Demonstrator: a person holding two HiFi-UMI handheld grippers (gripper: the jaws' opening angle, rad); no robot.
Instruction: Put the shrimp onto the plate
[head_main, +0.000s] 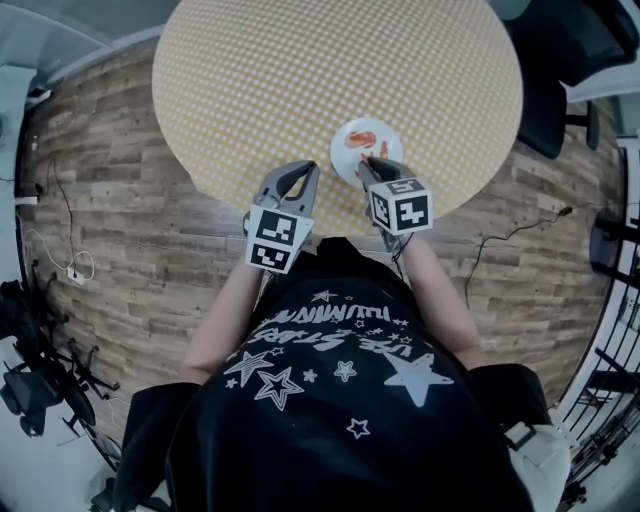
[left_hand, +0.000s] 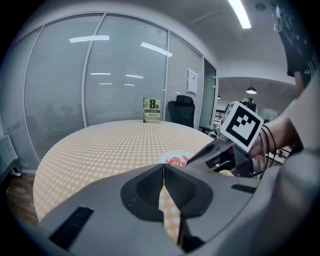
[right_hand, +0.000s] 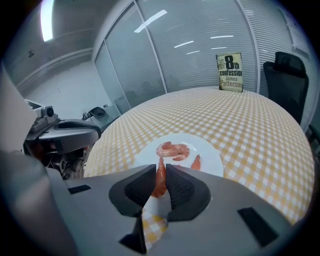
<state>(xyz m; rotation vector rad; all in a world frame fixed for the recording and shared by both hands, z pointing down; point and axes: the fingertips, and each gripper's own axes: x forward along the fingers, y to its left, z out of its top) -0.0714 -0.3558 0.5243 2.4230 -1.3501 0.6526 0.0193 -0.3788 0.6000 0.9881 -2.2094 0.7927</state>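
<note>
Table (head_main: 300, 90): round, yellow check cloth.

Left forearm (head_main: 225, 320), right forearm (head_main: 435, 290): both bare. I see them reach forward from the torso and draw closer toward the table's near edge.

Left gripper (left_hand: 163, 167): level, over the near edge, just left of the plate and apart from it. Jaws meet at the tips with nothing between them.

Right gripper (right_hand: 161, 172): beside the left one, tips over the plate's near rim. Jaws narrow, clamped on a shrimp.

Book (right_hand: 230, 72): upright at the far edge.

Plate (right_hand: 212, 155): white, near the table's near edge.

Shrimp (right_hand: 160, 177): pinched between the right jaws, long axis along them, one end poking past the tips toward the plate's middle. I cannot tell whether it touches the plate.

Curled shrimp (right_hand: 172, 149): lying mid-plate.

Small shrimp (right_hand: 196, 161): lying nearer the rim, right of the held one.
</note>
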